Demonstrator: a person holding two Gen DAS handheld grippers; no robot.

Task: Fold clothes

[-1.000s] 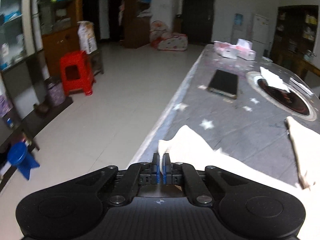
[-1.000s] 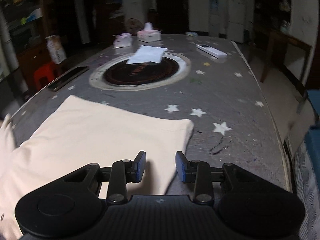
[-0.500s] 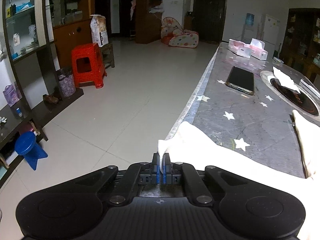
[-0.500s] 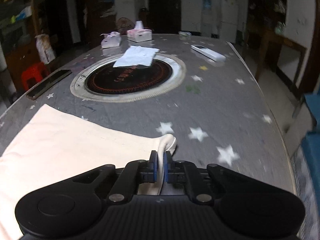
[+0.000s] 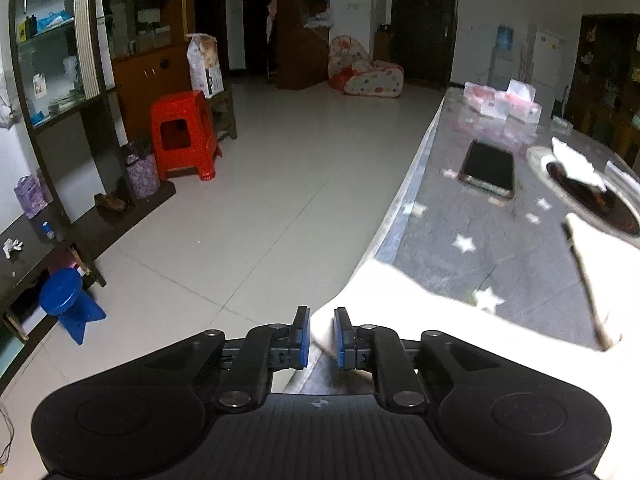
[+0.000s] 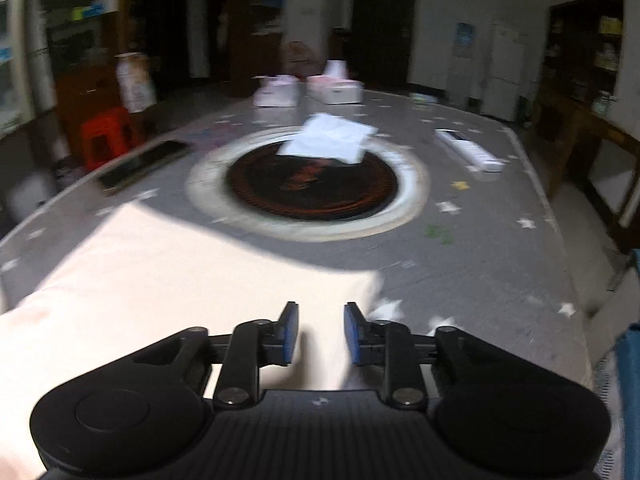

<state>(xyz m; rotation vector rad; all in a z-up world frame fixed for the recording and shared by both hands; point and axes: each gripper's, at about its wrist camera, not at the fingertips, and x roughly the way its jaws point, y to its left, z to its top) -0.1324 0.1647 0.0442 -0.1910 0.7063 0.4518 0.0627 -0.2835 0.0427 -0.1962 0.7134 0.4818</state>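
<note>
The cream cloth point(image 6: 168, 280) lies flat on the near end of the starred table point(image 6: 480, 248), its corner between the parted fingers of the left gripper point(image 5: 321, 338) at the table edge, the right gripper point(image 6: 321, 334) likewise open over it, a phone point(image 5: 488, 168) and round inset point(image 6: 312, 180) beyond.

- A lived-in home's open living and dining room.
- Long star-patterned dining table point(image 6: 480, 240), built-in round hotplate point(image 6: 308, 184) at 12 o'clock.
- Red plastic stool point(image 5: 184, 136) at 10 o'clock by wooden cabinets point(image 5: 148, 76).
- Child's play tent point(image 5: 368, 72) at 12 o'clock.
</note>
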